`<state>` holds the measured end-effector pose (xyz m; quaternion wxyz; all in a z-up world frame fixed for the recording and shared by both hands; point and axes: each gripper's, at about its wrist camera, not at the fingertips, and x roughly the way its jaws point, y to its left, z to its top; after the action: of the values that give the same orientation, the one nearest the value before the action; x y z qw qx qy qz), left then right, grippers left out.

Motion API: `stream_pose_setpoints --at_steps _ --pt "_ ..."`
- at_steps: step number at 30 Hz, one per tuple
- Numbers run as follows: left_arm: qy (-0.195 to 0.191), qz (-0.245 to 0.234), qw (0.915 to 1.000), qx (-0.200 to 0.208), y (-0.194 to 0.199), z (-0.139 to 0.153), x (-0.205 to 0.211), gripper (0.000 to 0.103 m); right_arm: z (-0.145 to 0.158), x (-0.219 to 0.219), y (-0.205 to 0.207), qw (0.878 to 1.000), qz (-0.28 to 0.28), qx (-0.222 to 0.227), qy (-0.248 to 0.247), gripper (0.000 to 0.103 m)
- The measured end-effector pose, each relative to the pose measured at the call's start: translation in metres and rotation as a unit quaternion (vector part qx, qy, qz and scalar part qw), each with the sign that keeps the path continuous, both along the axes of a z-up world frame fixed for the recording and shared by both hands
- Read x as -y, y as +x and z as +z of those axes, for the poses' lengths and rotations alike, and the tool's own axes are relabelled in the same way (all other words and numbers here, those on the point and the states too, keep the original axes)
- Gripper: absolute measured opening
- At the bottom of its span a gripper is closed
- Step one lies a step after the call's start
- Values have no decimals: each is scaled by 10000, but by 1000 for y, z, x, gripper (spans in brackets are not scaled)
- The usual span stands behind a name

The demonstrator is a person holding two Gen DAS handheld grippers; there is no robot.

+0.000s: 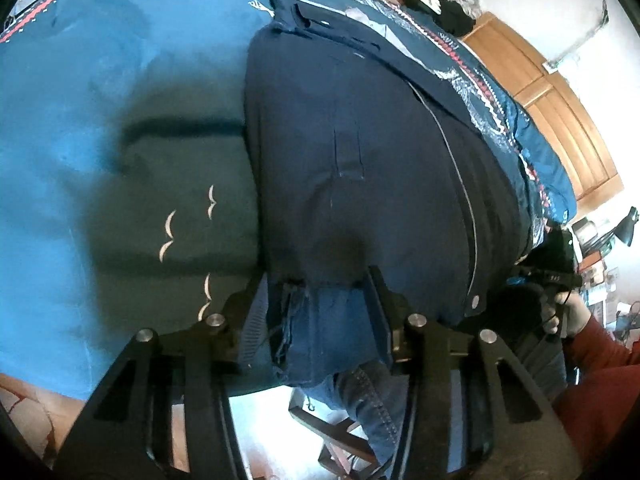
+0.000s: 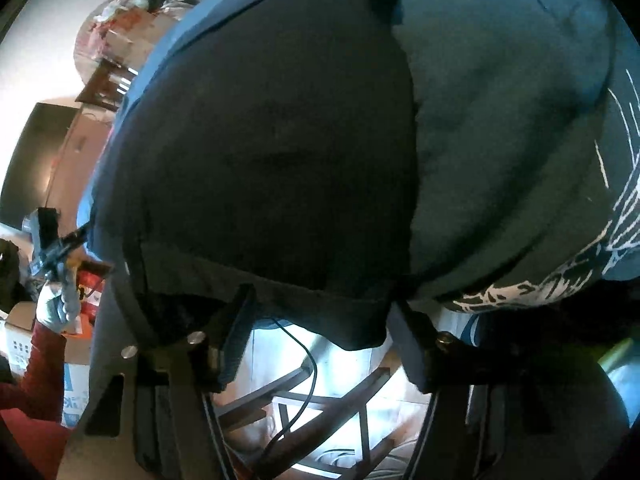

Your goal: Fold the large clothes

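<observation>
A large dark navy garment (image 1: pixel 360 140) lies spread on a blue bedspread (image 1: pixel 100 80), and its near hem hangs over the bed's edge. My left gripper (image 1: pixel 316 304) is open, its fingers (image 1: pixel 256 312) standing on either side of the frayed hem. In the right wrist view the same garment (image 2: pixel 260 140) looks almost black on the bedspread (image 2: pixel 500 120). My right gripper (image 2: pixel 324 320) is open too, with the hem sagging between its fingers (image 2: pixel 240 320). Each gripper appears in the other's view, held by a gloved hand (image 1: pixel 572 312) with a red sleeve (image 2: pixel 44 368).
A wooden wardrobe (image 1: pixel 560 100) stands beyond the bed's far side. Below the bed's edge is a dark wooden frame (image 2: pixel 320 400) with a black cable (image 2: pixel 308 368) over it. Blue denim (image 1: pixel 372 400) hangs near the left fingers. Cardboard boxes (image 2: pixel 76 380) sit on the floor.
</observation>
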<state>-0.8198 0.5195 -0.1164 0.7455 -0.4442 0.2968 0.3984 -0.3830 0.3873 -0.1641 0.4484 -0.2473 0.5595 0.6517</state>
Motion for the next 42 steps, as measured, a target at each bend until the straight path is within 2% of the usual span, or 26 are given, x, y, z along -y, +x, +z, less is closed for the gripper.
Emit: stream_pose_setpoints --at_steps 2,3,4,7,9,10,12,14,17,20,25,29,32,35,38,39,40,41,42 --pt "-105 78 9998 -144 -2 -3 -2 29 -1 1 0 10000 -36 -9 -39 40" --pt "-187 105 9998 -21 -4 -3 -2 14 2 2 1 10000 -45 -84 -22 31" --pt "-208 155 9996 125 -5 1 -1 13 7 5 1 9999 -47 -130 50 26" --pt "-51 244 9962 840 -7 28 5 12 41 21 4 9977 -186 -498 424 24" --pt "134 375 9885 1460 -13 49 4 11 73 31 11 9929 -370 -793 801 23" --pt "246 466 9817 1830 -17 59 0 11 85 33 15 9905 -438 -907 939 23" --pt "407 616 9705 2294 -23 72 -9 11 111 33 24 9838 -592 -1138 1250 23" --pt "577 689 9604 2636 -27 83 -19 12 129 28 31 9787 -673 -1287 1449 23" --pt "789 747 9480 2992 -28 98 -34 12 149 21 36 9754 -705 -1285 1649 23" --pt "937 715 9431 3110 -24 111 -56 12 171 -2 46 9710 -726 -1287 1879 23" --pt "1082 638 9460 2989 -3 130 -121 12 202 -81 75 9667 -757 -1144 2158 20" --pt "1070 708 9498 2853 10 134 -191 12 219 -177 96 9686 -691 -966 2186 19" --pt "917 851 9552 2684 19 122 -250 13 216 -254 113 9720 -615 -885 2089 19" --pt "729 985 9653 2308 31 98 -303 16 194 -329 129 9768 -576 -795 1904 19" --pt "470 1168 9741 1881 41 61 -352 23 154 -391 139 9840 -500 -604 1600 20" --pt "342 1161 9784 1677 45 46 -364 31 137 -409 142 9866 -452 -567 1462 23" --pt "161 1191 9830 1387 50 26 -378 41 116 -428 144 9900 -443 -429 1269 30" --pt "-94 1297 9867 979 54 2 -390 47 95 -442 146 9926 -505 -180 1087 35" --pt "-275 1273 9881 822 57 -17 -395 49 84 -445 148 9935 -572 -55 984 36"
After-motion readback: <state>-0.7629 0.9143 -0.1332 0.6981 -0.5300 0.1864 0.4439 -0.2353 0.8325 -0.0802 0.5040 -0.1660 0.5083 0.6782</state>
